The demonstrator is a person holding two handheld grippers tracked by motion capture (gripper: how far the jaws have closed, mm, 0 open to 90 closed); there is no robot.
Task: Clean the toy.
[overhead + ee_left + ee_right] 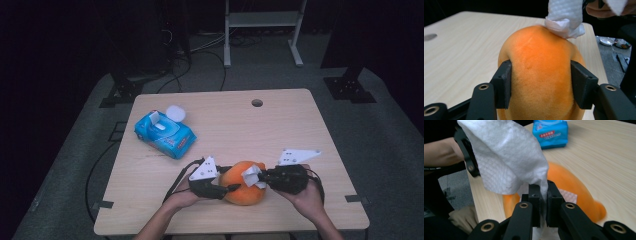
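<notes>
A pale wood-grain table (300, 130) stands on grey floor in a dark room, with cables and a white metal frame (262, 30) beyond its far edge. A round hole (257, 103) sits near the far edge, right of centre. Toward the far left corner lies a blue wet-wipe pack (165, 133) with its flap lifted, well apart from the work. The far half and the right side of the table are bare, leaving wide room between the pack and the right edge.

Close to the near edge, about midway along it, rests an orange plush toy (243, 191). The left gripper (231, 188) comes at it from the left side. In the left gripper view its two black pads sit against the orange flanks, one on each side, with the plush filling the gap between them; the jaws stand partly apart, grasping the toy.

The right gripper (257, 178) comes from the right side, just above the toy. In the right gripper view its jaws are clenched on a white wipe (506, 160), the pads pinching a fold of it while the rest billows up and to the left. In the left gripper view the wipe's lower end touches the top of the toy.

Both hands lie near the near edge, either side of the toy.
</notes>
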